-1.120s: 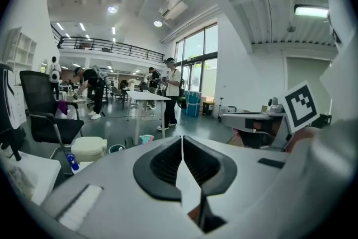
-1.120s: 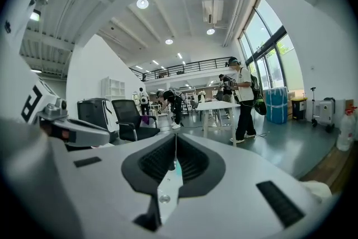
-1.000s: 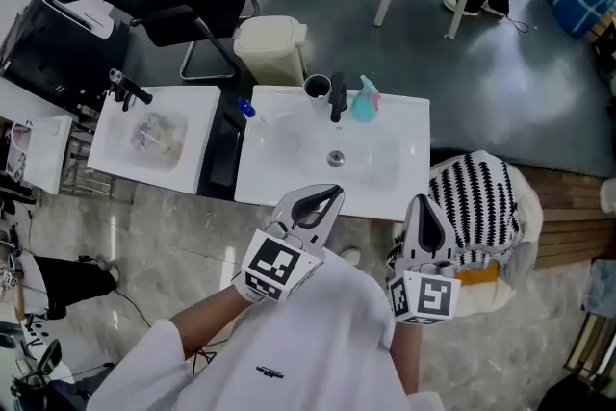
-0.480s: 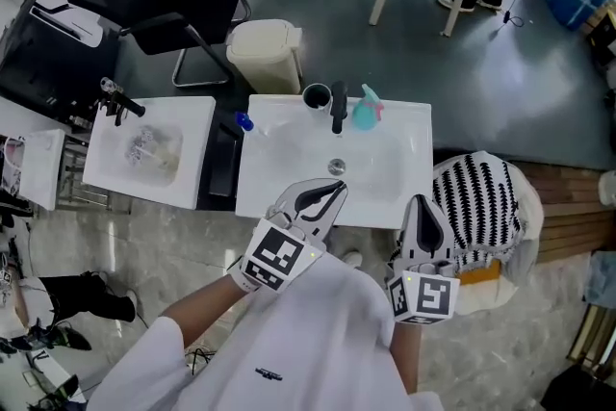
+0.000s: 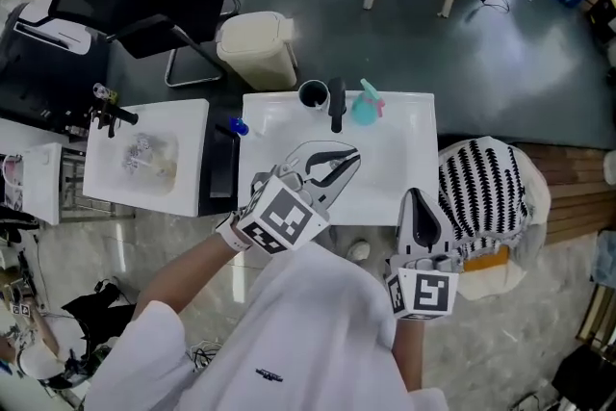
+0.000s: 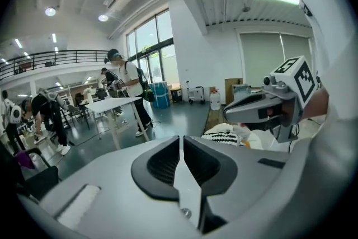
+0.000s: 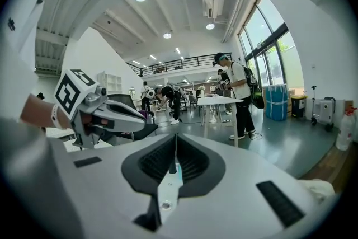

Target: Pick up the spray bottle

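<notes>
Left hand-held gripper (image 5: 352, 157) has advanced over sink (image 5: 414, 154); teal spray bottle (image 5: 365, 104) stands upright.

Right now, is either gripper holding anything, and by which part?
Nothing is held. Left gripper and right gripper are both shut and empty; the spray bottle stands untouched on the sink's far rim.

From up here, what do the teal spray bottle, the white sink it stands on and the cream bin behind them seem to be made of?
The spray bottle is probably plastic: even teal colour and a moulded trigger head, though it is too small to judge its gloss. The sink looks like glossy white ceramic or cast resin, given its soft sheen. The bin seems to be matt cream plastic, with a rounded moulded lid.
</notes>
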`<state>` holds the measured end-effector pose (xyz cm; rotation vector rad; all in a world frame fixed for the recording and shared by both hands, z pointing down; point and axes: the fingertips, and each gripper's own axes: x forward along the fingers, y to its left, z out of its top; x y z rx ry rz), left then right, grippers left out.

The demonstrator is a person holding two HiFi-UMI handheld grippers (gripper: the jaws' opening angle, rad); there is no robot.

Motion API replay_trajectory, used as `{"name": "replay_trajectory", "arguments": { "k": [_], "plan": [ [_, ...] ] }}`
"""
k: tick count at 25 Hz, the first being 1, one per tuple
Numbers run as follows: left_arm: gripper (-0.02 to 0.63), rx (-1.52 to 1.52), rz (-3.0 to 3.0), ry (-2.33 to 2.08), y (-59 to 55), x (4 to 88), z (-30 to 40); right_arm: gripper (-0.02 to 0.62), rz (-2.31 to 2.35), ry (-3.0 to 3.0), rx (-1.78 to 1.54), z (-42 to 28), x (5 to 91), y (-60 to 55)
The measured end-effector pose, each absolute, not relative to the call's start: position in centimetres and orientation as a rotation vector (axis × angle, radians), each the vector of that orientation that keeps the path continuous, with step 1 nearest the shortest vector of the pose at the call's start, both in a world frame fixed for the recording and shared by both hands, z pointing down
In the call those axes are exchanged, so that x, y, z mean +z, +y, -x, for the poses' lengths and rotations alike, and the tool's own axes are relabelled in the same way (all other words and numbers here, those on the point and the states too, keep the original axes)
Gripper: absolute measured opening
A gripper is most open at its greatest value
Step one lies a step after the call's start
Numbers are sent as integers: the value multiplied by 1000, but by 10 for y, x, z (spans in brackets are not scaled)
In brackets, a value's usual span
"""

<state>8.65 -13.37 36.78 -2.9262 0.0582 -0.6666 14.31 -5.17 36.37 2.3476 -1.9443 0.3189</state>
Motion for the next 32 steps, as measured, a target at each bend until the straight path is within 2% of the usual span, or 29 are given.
{"name": "replay_trajectory", "arguments": {
  "k": [11, 23, 32],
  "plan": [
    [19, -717, 2696, -275, -175, 387, -126, 8, -2381, -1886, 393, -160, 379, -79],
    [178, -853, 2426, -653, -203, 443, -151, 8, -2449, -1778, 493, -179, 399, -99],
    [226, -885, 2245, -793, -213, 476, -174, 8, -2451, -1730, 560, -183, 419, -98]
  ]
}}
